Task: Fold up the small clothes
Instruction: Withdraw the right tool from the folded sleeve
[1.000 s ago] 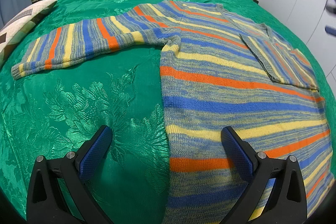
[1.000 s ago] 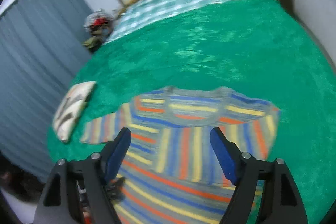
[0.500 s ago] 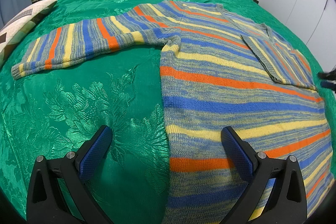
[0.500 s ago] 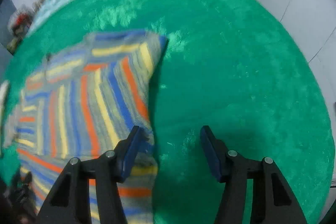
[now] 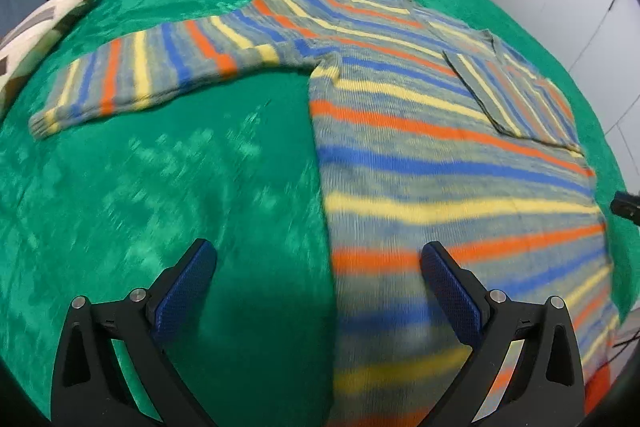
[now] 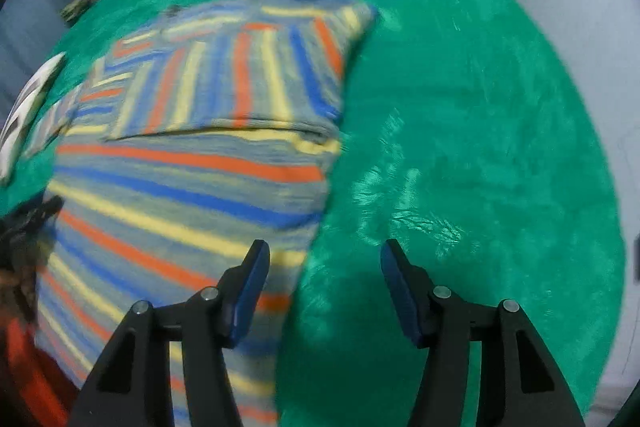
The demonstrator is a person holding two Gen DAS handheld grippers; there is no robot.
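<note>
Swung down since the earlier frame, right gripper [image 6: 322,281] is hovering released astride one striped sweater's [image 5: 420,155] side edge; left gripper [image 5: 316,289], likewise released, is straddling the opposite edge. Sweater is lying flat on one green bedspread [image 5: 160,187], one sleeve [image 5: 152,71] outstretched, one folded in.

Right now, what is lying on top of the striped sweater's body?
One sleeve is folded onto the striped sweater, near its shoulder. The knit beneath that sleeve is hidden. The green bedspread lies underneath.
</note>
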